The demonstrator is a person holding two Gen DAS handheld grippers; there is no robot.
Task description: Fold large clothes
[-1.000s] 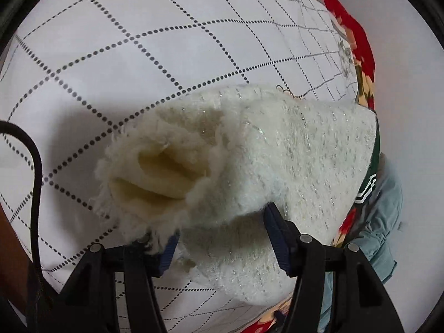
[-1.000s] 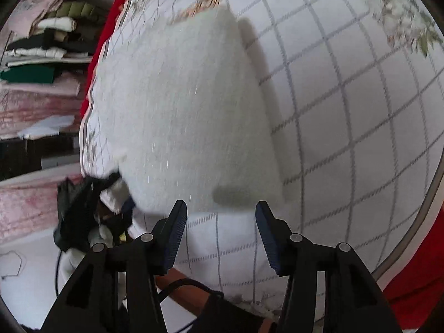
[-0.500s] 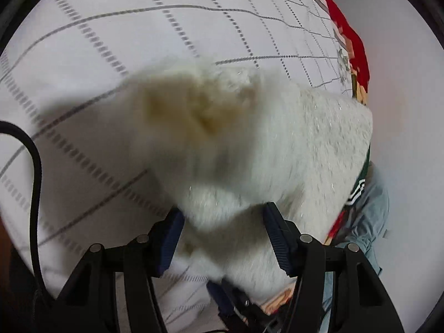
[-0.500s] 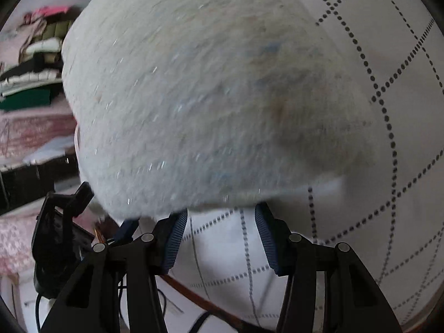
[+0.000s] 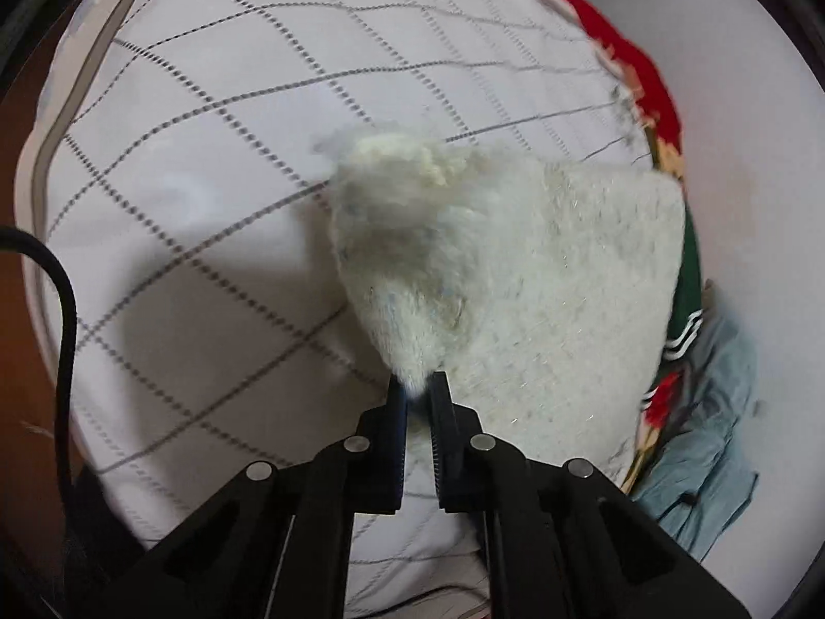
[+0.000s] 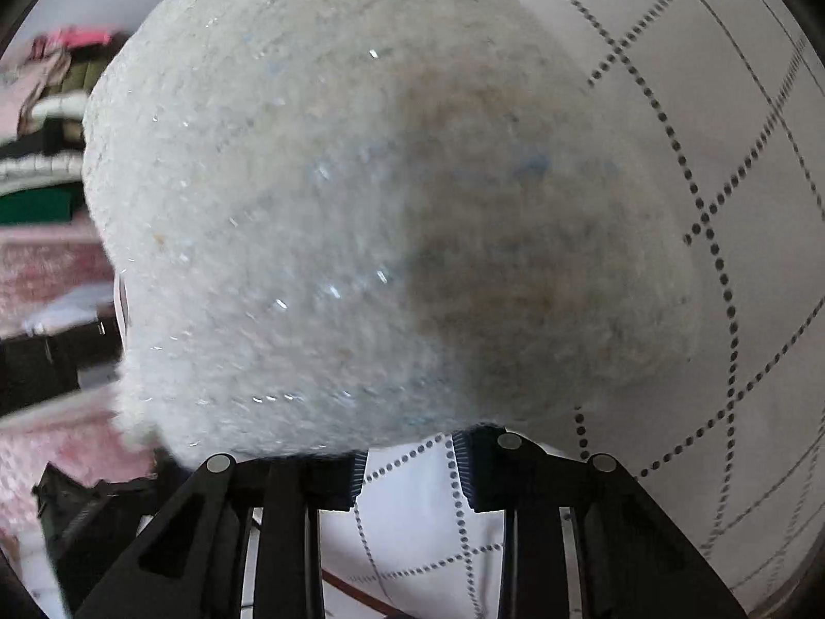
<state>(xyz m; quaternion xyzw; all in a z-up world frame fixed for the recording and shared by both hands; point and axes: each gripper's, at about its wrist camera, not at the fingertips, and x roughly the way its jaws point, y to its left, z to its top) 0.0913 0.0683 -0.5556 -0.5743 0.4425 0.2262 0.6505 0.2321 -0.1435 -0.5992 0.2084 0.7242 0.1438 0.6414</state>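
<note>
My left gripper (image 5: 418,396) is pinched tight on a corner of the fluffy white garment (image 5: 505,278), the fold rising from between its fingers and lifted off the surface. The rest of that garment lies on the white grid-patterned sheet (image 5: 216,165), near its edge, where a red floral border (image 5: 634,67) runs. Beyond that edge, a light blue garment (image 5: 706,443) lies crumpled on the floor. My right gripper (image 6: 410,469) is spread apart with nothing between its fingers; the white garment (image 6: 361,196) bulks just above and ahead of them. Stacked clothes (image 6: 46,155) sit blurred at far left.
</note>
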